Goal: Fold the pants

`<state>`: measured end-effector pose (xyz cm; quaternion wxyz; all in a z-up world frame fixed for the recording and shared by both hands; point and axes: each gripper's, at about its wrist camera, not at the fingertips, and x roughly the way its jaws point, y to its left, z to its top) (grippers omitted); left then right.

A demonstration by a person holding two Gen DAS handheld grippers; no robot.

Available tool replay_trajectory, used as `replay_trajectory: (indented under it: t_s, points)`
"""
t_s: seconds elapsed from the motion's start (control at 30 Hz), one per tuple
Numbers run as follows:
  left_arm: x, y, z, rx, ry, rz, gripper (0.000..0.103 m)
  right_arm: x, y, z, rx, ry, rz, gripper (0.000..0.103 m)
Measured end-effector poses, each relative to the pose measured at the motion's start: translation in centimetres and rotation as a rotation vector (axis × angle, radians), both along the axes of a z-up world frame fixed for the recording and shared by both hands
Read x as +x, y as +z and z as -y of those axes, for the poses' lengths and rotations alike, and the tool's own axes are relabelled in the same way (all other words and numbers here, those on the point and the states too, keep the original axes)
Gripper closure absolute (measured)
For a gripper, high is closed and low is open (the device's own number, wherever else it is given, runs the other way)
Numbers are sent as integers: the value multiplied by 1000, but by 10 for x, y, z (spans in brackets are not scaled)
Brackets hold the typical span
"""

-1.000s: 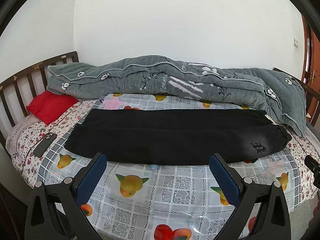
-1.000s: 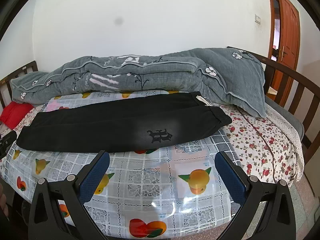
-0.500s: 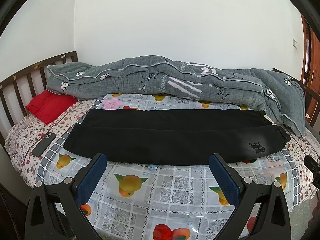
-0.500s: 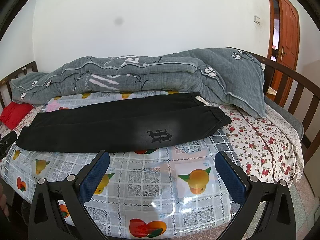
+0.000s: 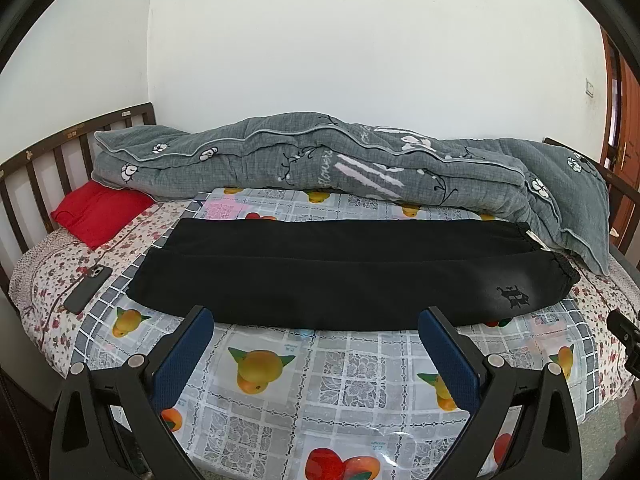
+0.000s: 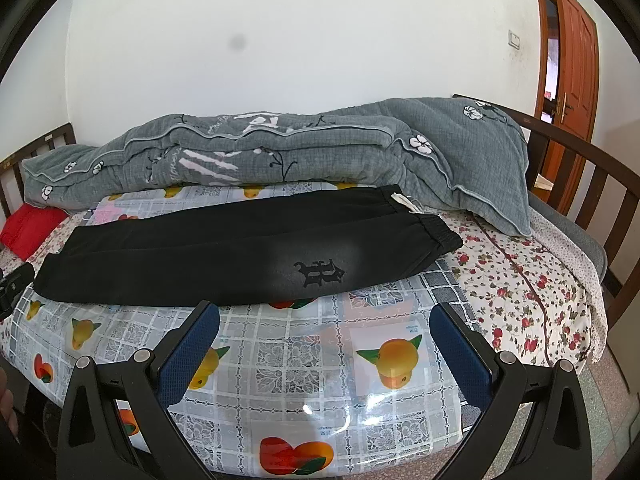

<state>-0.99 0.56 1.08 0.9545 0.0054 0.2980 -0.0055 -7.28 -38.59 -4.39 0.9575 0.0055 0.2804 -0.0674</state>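
Almost nothing has moved since a second ago: both views keep nearly the same framing, the left wrist view shifted only slightly so the red pillow (image 5: 98, 212) and phone (image 5: 87, 283) sit a touch differently at the left edge

Left gripper (image 5: 316, 322): jaws wide apart, nothing between them, hovering over the fruit-print plastic cover (image 5: 328, 376) short of the near edge of the pants. Blue fingers (image 5: 182, 360) clear of the fabric

Right gripper (image 6: 324, 318): jaws likewise spread, empty, held above the cover in front of the waist end of the pants

Black pants (image 5: 344, 276) lie flat across the bed, lengthwise left to right, folded along their length with one leg on the other. Elastic waistband (image 6: 436, 234) at the right, leg cuffs at the left. Dark emblem (image 6: 318, 272) on the front near the waist; a white drawstring (image 6: 404, 202) shows at the far waist corner

Grey quilt (image 5: 340, 168) bunched along the wall side, just behind the pants; its right end drapes down near the waistband

Phone face-down on the floral sheet (image 6: 528, 300), left of the cuffs, apart from them. Wooden bed rail (image 6: 580, 168) at the right
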Motion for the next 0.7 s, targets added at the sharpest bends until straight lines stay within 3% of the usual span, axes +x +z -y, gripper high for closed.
replay_trajectory:
  t_s: [0.47, 0.7]
  points:
    - [10, 2, 9, 4, -11, -2, 0, 3, 0, -1, -6, -2, 9, 0]
    - [33, -30, -1, -41, 1, -51, 0, 27, -26, 4, 11, -11, -29, 0]
